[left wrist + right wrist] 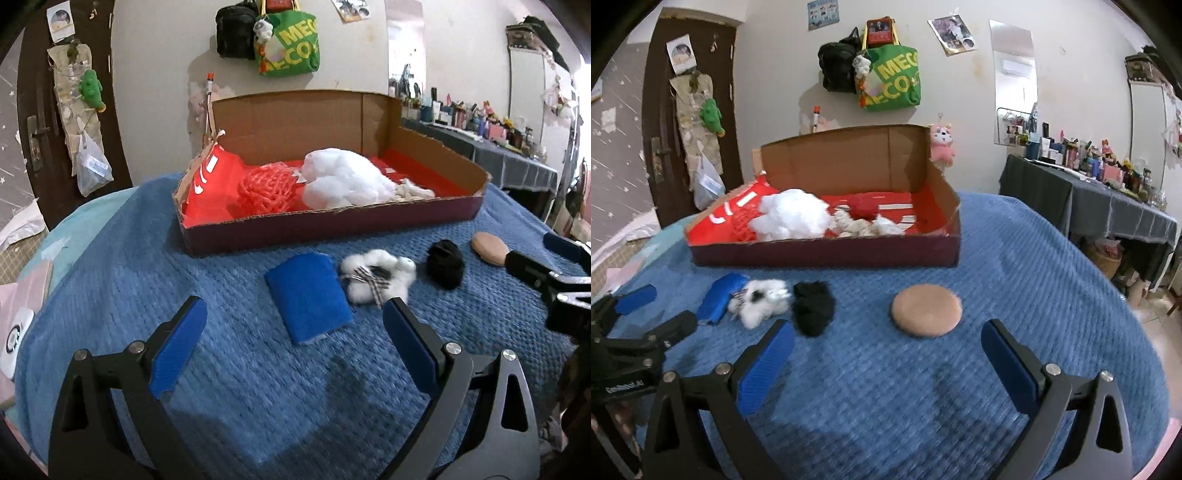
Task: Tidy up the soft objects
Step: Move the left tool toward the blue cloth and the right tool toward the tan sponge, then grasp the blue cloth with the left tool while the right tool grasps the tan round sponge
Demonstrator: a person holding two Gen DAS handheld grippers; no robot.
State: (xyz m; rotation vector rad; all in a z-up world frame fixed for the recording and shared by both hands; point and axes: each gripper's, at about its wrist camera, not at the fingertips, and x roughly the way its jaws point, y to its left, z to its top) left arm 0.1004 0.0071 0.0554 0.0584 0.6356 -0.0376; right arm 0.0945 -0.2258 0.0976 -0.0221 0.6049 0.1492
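Observation:
A cardboard box (332,225) (827,253) with a red lining stands on the blue blanket; white stuffing (343,181) (792,216), a coral mesh ball (266,192) and cream rope (860,229) lie in it. In front of it lie a blue sponge (308,295) (720,297), a white fluffy toy (376,275) (761,299), a black pom-pom (445,264) (812,306) and a tan round puff (489,248) (926,311). My left gripper (295,345) is open just short of the sponge. My right gripper (888,356) is open just short of the puff. Both are empty.
The blue blanket (258,387) (1034,277) covers the surface. A dark door (687,122) stands at the left. Bags (886,74) hang on the wall behind the box. A cluttered, cloth-covered table (1108,195) stands at the right.

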